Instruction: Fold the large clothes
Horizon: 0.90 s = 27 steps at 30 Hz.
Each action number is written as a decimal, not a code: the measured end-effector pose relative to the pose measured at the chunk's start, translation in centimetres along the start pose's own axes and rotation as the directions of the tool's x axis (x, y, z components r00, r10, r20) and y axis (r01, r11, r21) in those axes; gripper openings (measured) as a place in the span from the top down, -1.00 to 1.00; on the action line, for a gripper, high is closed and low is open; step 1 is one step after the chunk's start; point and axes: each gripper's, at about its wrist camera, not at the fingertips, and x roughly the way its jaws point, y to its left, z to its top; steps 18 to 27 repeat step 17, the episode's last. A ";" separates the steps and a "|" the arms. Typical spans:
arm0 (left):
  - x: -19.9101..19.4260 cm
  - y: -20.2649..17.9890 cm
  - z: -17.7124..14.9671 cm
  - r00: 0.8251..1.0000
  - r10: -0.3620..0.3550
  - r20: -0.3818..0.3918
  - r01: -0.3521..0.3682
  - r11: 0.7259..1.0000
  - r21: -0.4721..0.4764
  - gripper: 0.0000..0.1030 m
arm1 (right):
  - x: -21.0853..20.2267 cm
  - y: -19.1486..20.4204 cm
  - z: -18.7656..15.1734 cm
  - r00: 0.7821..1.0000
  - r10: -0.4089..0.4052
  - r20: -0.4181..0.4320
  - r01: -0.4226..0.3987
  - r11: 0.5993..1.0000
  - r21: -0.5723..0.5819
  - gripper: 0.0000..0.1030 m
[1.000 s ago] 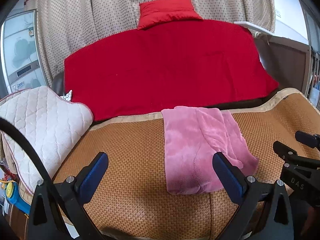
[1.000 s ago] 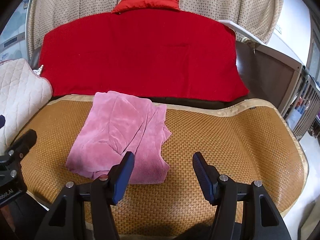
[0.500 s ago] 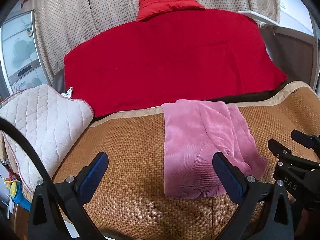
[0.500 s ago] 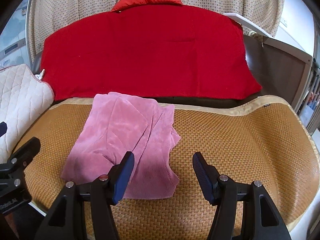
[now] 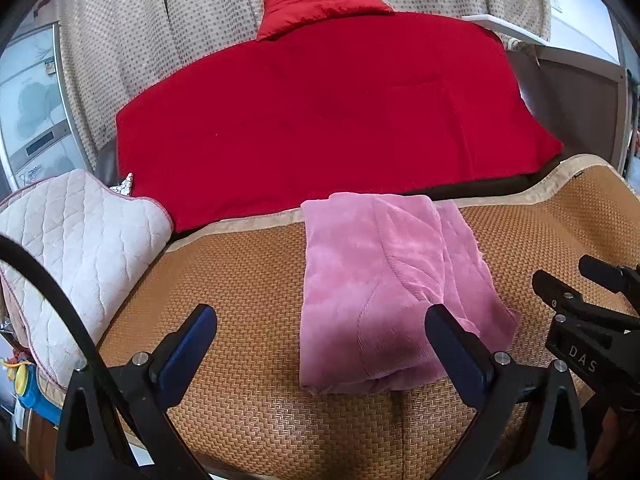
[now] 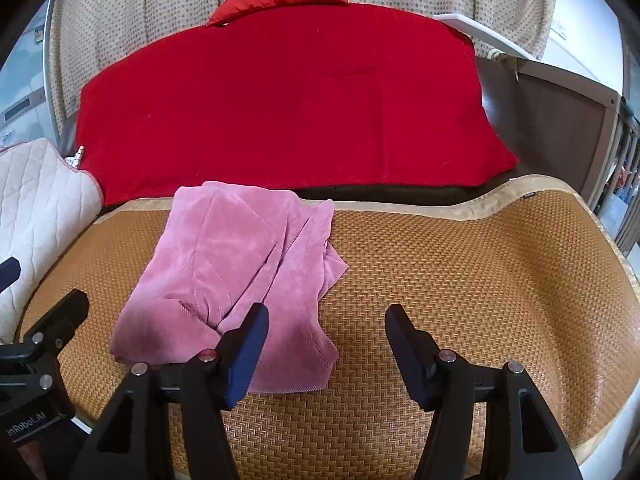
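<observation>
— How will that pink garment (image 5: 384, 288) handle?

— Soft and light, I'd judge; it looks like plush or fine-ribbed knit, limp, with no stiffness to hold a shape. It will drape and sag wherever it isn't supported, and its layers may slide over each other. Nothing fragile about it.

— Where is it?

— Lying on the woven mat (image 6: 480, 280), already doubled over lengthwise, reaching from the mat's far edge toward the near edge. The layers on its right side are uneven, with a loose flap sticking out.

— And where to take hold?

— At the near corners of the hem, I think, one claw each, pinching all layers together so the fold comes over evenly.

— How do the claws stand?

— Both are spread wide and hold nothing. The left gripper (image 5: 320, 344) hangs over the near edge, the garment's near left corner between its fingers. The right gripper (image 6: 326, 336) has the near right corner just beside its left finger (image 6: 248, 344), bare mat between the two.
</observation>
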 end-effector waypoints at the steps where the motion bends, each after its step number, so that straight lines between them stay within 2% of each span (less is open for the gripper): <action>1: -0.1 0.1 0.0 1.000 0.001 0.002 -0.001 1.000 -0.004 -1.00 | -0.1 0.0 0.0 1.000 -0.004 0.001 0.004 1.000 -0.001 -0.26; 8: -0.5 1.2 0.5 1.000 -0.001 0.027 0.002 0.999 -0.040 -1.00 | -1.7 0.7 0.3 0.999 -0.030 0.016 0.030 0.999 -0.023 -0.26; 15: -1.0 2.2 0.7 0.995 0.017 0.101 -0.013 0.999 -0.045 -1.00 | -2.0 1.9 0.9 0.999 -0.043 0.017 0.044 0.998 -0.050 -0.26; 17: -0.4 2.5 0.8 0.996 -0.003 0.087 0.007 0.999 -0.047 -1.00 | -1.7 2.3 1.1 0.999 -0.042 0.009 0.042 0.997 -0.058 -0.26; 27: -0.4 2.5 0.8 0.996 -0.003 0.087 0.007 0.999 -0.047 -1.00 | -1.7 2.3 1.1 0.999 -0.042 0.009 0.042 0.997 -0.058 -0.26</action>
